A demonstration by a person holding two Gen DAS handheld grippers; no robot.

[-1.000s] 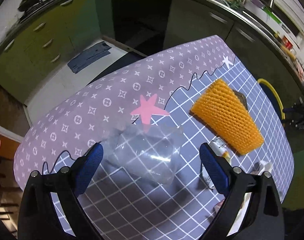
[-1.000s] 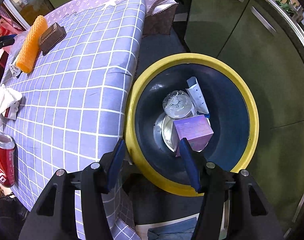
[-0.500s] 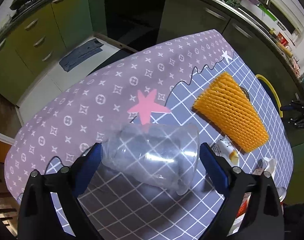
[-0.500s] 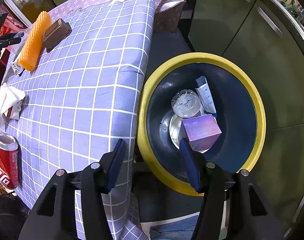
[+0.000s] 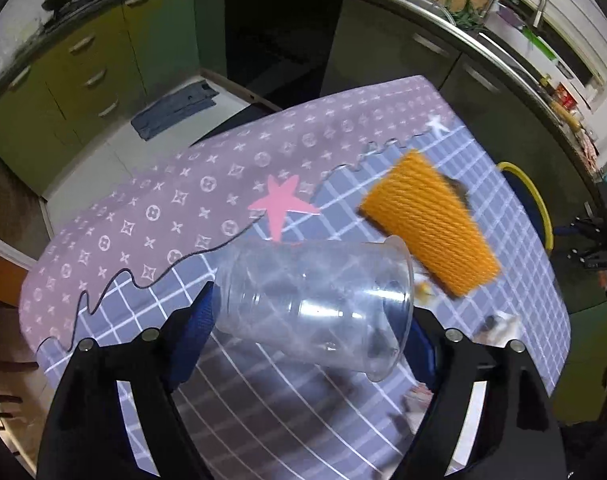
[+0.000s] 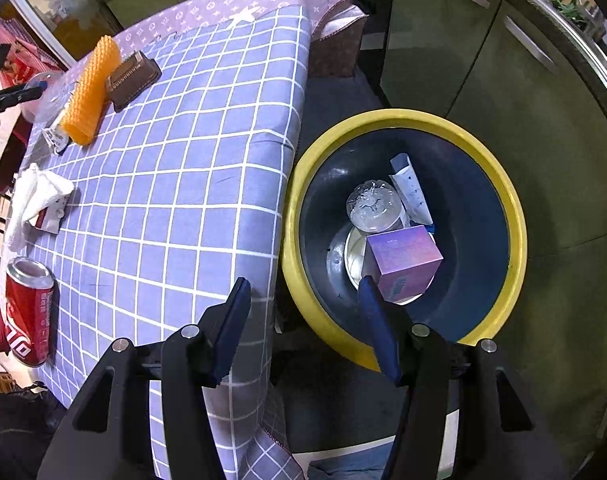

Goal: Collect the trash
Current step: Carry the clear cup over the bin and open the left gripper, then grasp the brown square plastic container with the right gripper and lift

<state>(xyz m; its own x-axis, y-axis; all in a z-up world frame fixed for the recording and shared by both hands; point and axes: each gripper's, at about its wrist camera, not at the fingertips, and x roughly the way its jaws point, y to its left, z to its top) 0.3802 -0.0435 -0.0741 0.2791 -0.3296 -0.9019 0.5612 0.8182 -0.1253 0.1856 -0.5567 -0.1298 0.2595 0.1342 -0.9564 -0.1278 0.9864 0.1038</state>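
My left gripper [image 5: 309, 316] is shut on a clear plastic cup [image 5: 315, 304], held on its side above the table, mouth to the right. My right gripper [image 6: 303, 312] is open and empty, between the table edge and the yellow-rimmed trash bin [image 6: 507, 200]. The bin holds a purple box [image 6: 403, 260], a clear cup [image 6: 373, 206] and a white tube [image 6: 411, 190]. On the table lie an orange foam sleeve [image 6: 87, 92], a red can [image 6: 27, 312] and a crumpled white tissue [image 6: 31, 200].
A brown case [image 6: 131, 78] lies by the orange sleeve [image 5: 427, 224]. Small wrappers [image 5: 499, 320] lie right of the cup. Green cabinets [image 6: 523, 92] stand behind the bin. The bin's rim [image 5: 531, 200] shows past the table's far right edge.
My left gripper has closed on the clear cup and lifted it off the table. My right gripper has drifted left, away from the bin toward the table edge.
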